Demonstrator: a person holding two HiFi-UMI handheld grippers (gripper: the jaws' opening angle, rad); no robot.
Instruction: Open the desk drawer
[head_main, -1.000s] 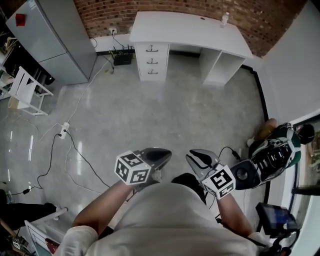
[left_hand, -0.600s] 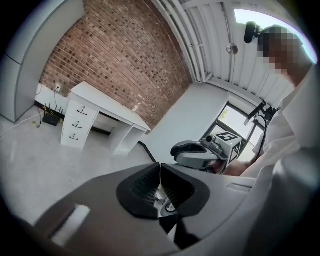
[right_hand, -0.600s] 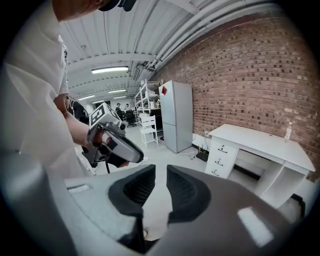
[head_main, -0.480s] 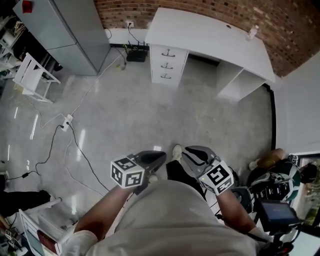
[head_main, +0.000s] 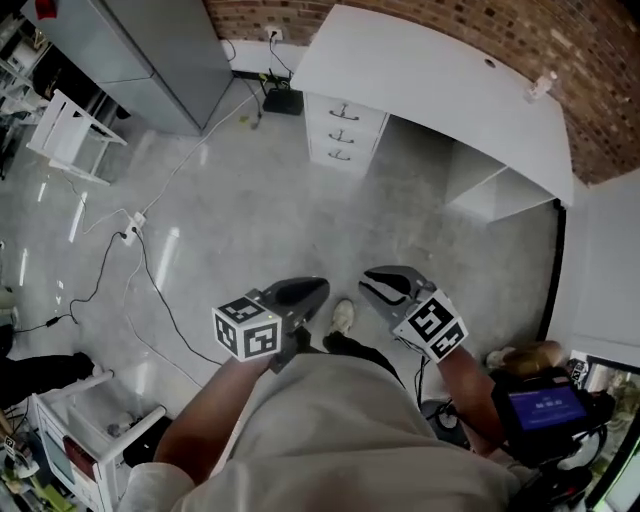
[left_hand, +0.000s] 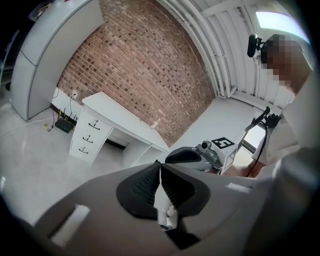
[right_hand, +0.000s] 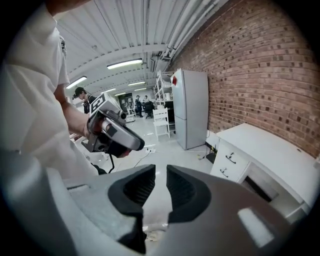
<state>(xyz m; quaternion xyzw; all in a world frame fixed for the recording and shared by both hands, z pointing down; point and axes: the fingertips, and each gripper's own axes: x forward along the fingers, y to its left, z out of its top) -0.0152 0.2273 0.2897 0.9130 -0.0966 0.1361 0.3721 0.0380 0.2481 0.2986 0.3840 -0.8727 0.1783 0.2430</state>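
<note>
— Grey concrete floor (head_main: 250, 220) is spreading across the whole room, and one brick wall (head_main: 520, 30) is running along its far side.

— What is standing against that wall?

— One white desk (head_main: 440, 80) is standing there, with one tall grey cabinet (head_main: 150, 50) rising to its left. One white chair (head_main: 70, 135) is sitting out on the floor near the cabinet.

— Where is the person?

— One person (head_main: 330, 440) in a pale shirt is standing well apart from the desk, facing it and holding two grippers out over the floor.

— And the drawers?

— Three drawers (head_main: 345, 135) are sitting stacked under the desk's left end, each carrying one dark handle (head_main: 343, 133). All three are lying flush and closed, far from both grippers.

— How are the grippers looking?

— The left gripper (head_main: 312, 291) is gripping nothing, and its jaw tips are touching each other. The right gripper (head_main: 374, 284) is gripping nothing either; its jaws are standing a narrow slit apart, with floor showing through. The two are hovering side by side, near each other but not touching, each carrying one marker cube (head_main: 246, 335).

— Anything smaller?

— Thin cables (head_main: 140, 270) are trailing over the floor on the left, and one small black box (head_main: 282, 100) is sitting by the wall beside the desk. One pale shoe (head_main: 342, 317) is showing between the grippers, and one small bottle (head_main: 543, 85) is standing on the desk's right end.
</note>
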